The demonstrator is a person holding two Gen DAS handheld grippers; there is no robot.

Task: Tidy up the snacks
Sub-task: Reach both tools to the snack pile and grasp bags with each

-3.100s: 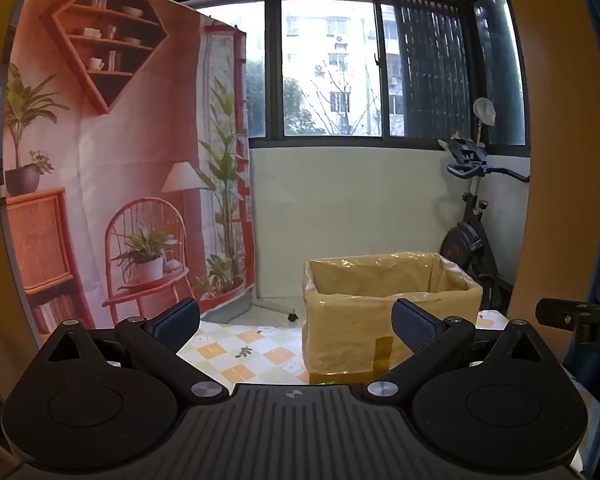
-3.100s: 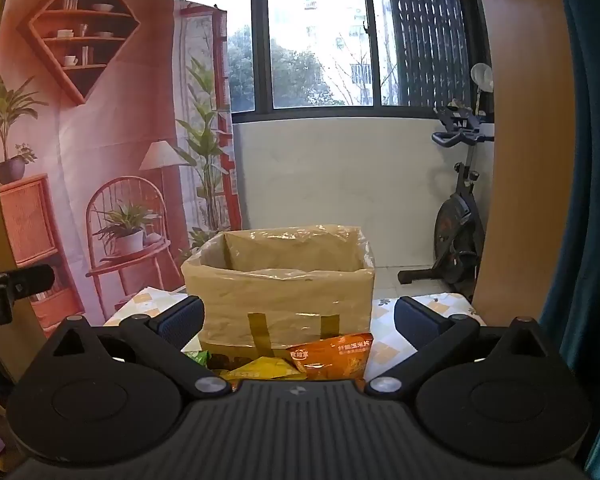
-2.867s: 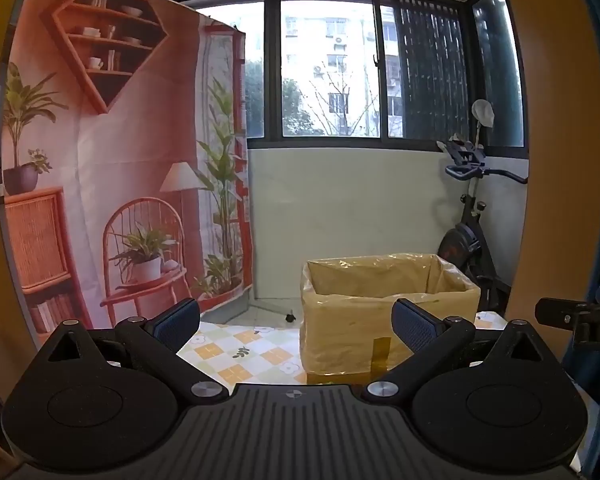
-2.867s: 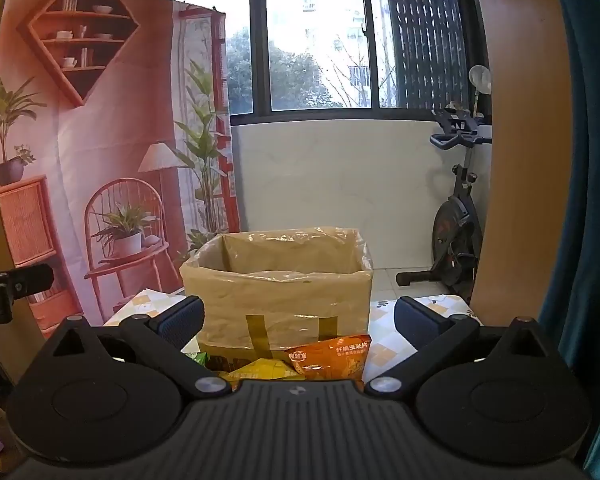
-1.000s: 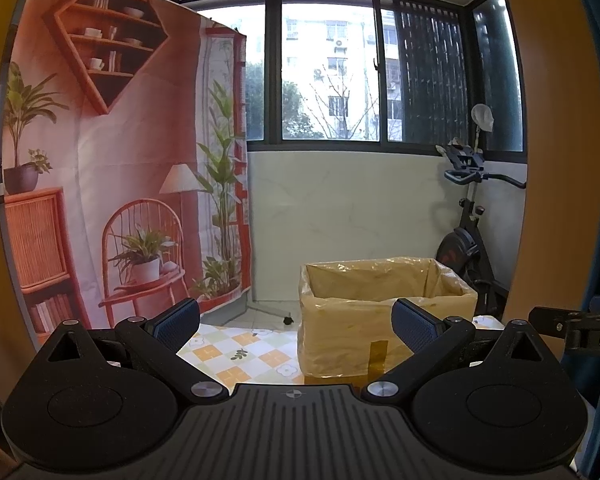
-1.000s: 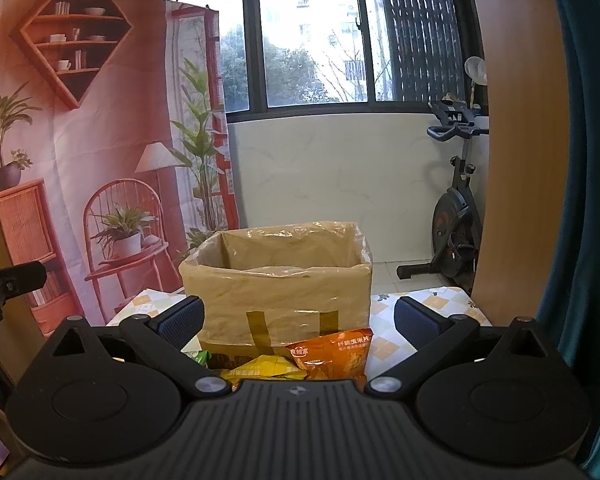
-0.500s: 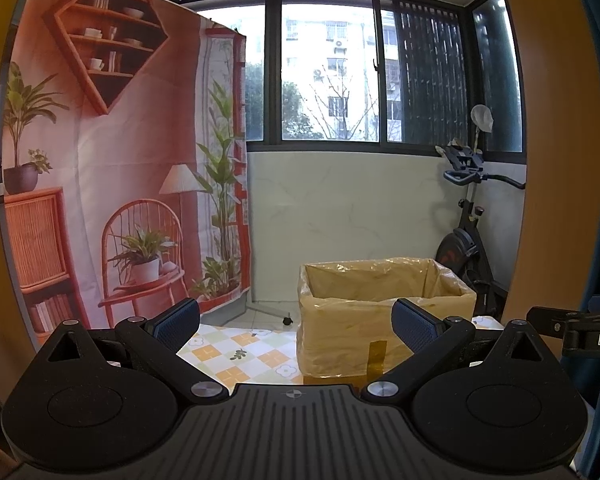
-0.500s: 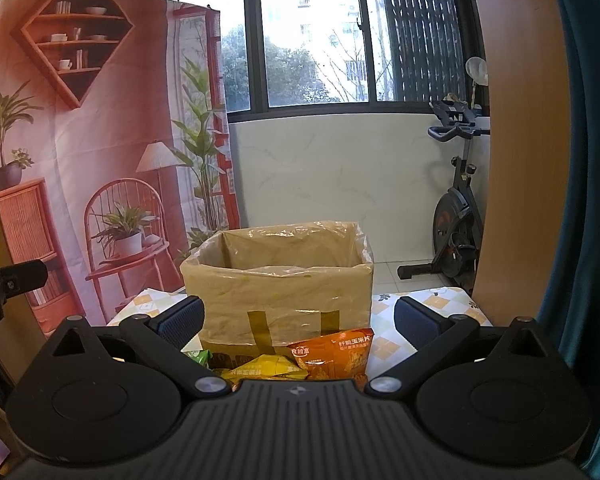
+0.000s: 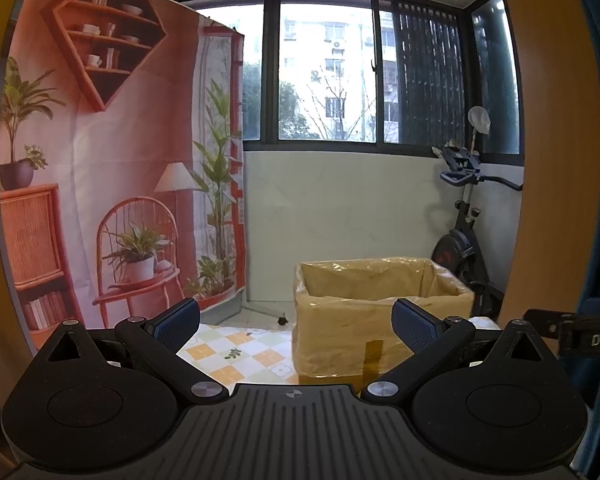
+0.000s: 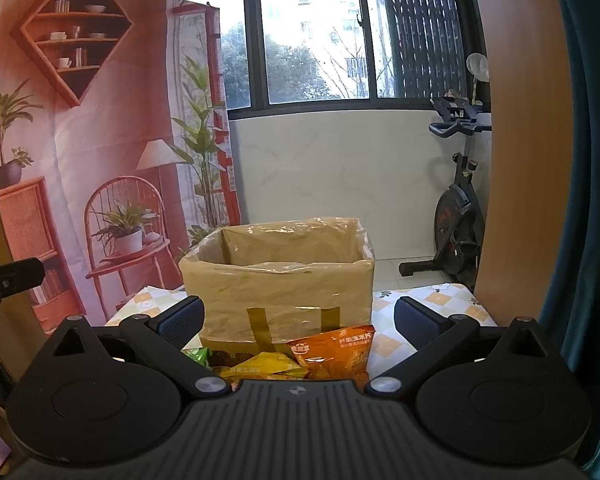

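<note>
Little has moved since the earlier frames: both views sit a touch lower and nearer, so the box looks slightly larger, and both pairs of fingers stay as wide as they were.

Left wrist view: the left gripper (image 9: 296, 320) holds nothing, its ribbed blue pads (image 9: 178, 318) well apart. Between them and to the right stands the box (image 9: 380, 312), an open cardboard carton lined with wrinkled clear plastic and patched with brown tape at its base. It rests on a cloth (image 9: 236, 350) printed with yellow checks and small flowers. The gripper's black body hides the near part of the cloth and the foot of the box, so no snacks show here. At the right edge a black bar (image 9: 576, 330) with the cut-off letters "DAS" juts in. Behind hang a printed backdrop (image 9: 112, 160) of shelves and plants, dark-framed windows and an exercise bike (image 9: 464, 236), half hidden by a wooden panel.

Right wrist view: the right gripper (image 10: 298, 316) is likewise empty, its pads (image 10: 182, 320) spread wide. The box (image 10: 278, 280) sits straight ahead, its inside floor out of sight below the rim. Against its front lie the snacks: an orange bag (image 10: 336, 354) with small print too fine to read, a crinkled yellow bag (image 10: 262, 364) and a sliver of a green bag (image 10: 197, 355), all cut off below by the gripper's body.
</note>
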